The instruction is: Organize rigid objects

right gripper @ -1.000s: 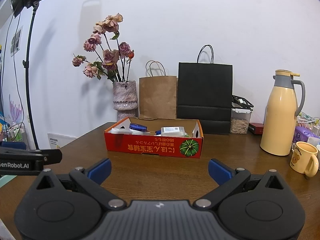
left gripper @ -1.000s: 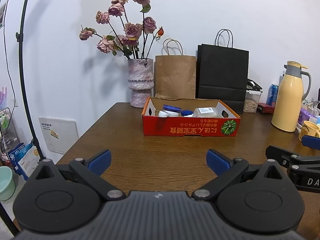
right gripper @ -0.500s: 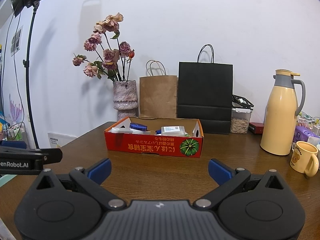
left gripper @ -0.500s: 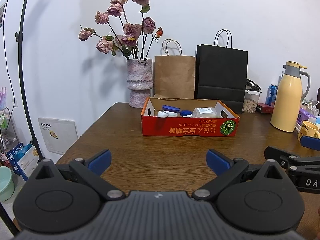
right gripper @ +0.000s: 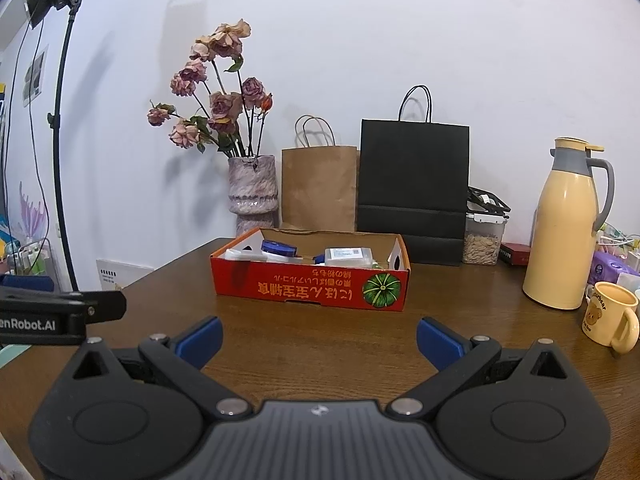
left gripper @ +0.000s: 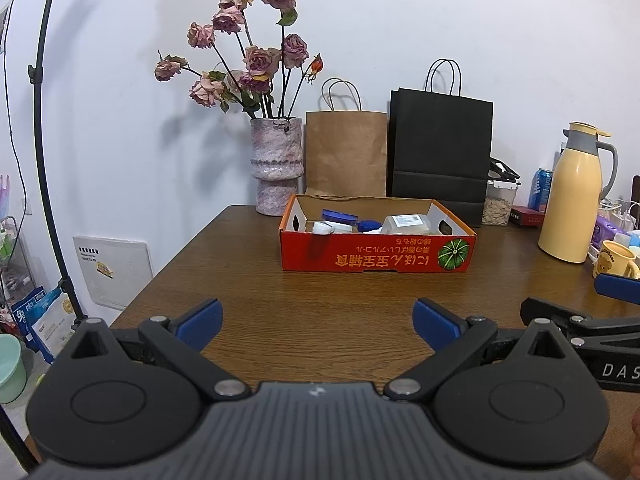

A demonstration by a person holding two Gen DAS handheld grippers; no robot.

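A red cardboard box (left gripper: 378,254) (right gripper: 312,288) with a pumpkin print sits in the middle of the brown wooden table (left gripper: 320,300). Inside it lie several small rigid items: a blue-lidded container (left gripper: 339,216) (right gripper: 279,247), a white cap (left gripper: 322,227), a clear labelled tub (left gripper: 406,222) (right gripper: 347,256). My left gripper (left gripper: 318,316) hangs open near the table's front edge, well short of the box, nothing between its blue pads. My right gripper (right gripper: 319,338) is likewise open and empty, to the right of the left one.
Along the wall stand a vase of dried roses (left gripper: 276,168), a brown paper bag (left gripper: 346,152), a black paper bag (left gripper: 440,152), a seed jar (right gripper: 482,240) and a yellow thermos (right gripper: 564,232). A yellow mug (right gripper: 612,318) sits at the right. A light stand (right gripper: 60,120) rises left.
The left wrist view has tilted very slightly, so the box sits a touch higher in it. Both grippers stay open and nearly still.
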